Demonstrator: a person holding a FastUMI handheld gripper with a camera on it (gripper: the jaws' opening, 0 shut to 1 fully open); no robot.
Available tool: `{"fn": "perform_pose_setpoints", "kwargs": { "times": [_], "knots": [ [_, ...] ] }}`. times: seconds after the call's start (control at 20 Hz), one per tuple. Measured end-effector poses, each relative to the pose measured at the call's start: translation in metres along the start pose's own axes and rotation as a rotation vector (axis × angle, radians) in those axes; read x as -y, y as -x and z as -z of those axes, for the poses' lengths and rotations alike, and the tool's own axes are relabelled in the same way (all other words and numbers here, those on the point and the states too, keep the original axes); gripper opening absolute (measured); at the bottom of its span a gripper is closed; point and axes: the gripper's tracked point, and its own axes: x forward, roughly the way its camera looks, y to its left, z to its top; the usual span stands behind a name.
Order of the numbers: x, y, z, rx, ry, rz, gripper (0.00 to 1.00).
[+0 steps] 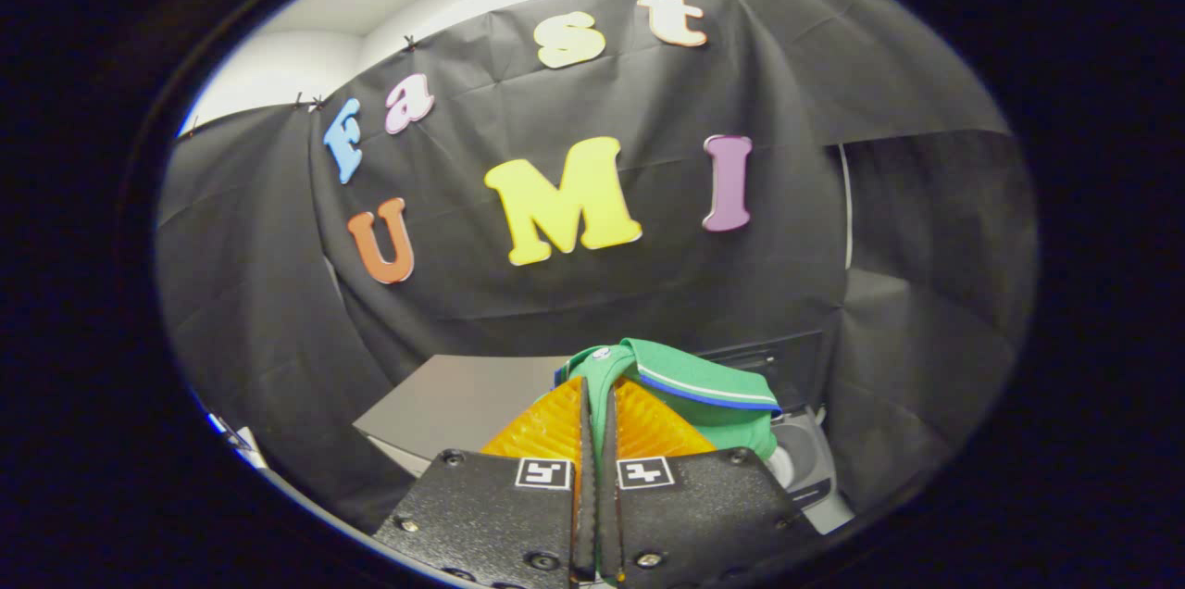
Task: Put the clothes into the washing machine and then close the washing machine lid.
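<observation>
- Jaws (595, 404) are pressed together, pinching a fold of a green garment (704, 399) between both fingers; the cloth runs down the narrow slit between them.
- That green garment is held up off the surfaces below, bunched just ahead of the fingertips and draping to their right. It has a collar edged with a white and a blue stripe, and a small pale button (601, 353) shows near its top.
- Below and to the right of the garment sits the washing machine (804, 455), light grey, with part of its rounded top opening visible. Whether its lid is up cannot be told.
- To the left, beyond the fingers, lies a flat grey counter (454, 399) with a bare top and a straight near edge.
- Behind the garment stands a dark box-like unit (778, 362) against the booth wall; its details are too dim to make out.
- Two small black-and-white square markers (592, 472) sit on the gripper body; no readable writing shows on them.
- Black cloth wall (278, 293) closes the scene behind and on both sides, with open air between it and the held garment.
</observation>
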Motion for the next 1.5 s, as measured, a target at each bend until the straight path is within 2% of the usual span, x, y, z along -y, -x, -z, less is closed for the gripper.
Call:
{"fn": "perform_pose_setpoints", "kwargs": {
  "times": [0.25,0.45,0.95,1.5],
  "knots": [
    [0.05,0.013,-0.023,0.026,0.025,0.056,0.05],
    [0.082,-0.014,-0.018,0.002,-0.001,0.052,0.05],
    [0.124,-0.113,0.064,-0.196,-0.017,-0.006,0.05],
    [0.157,-0.183,0.174,-0.427,-0.027,0.018,0.05]
  ]
}}
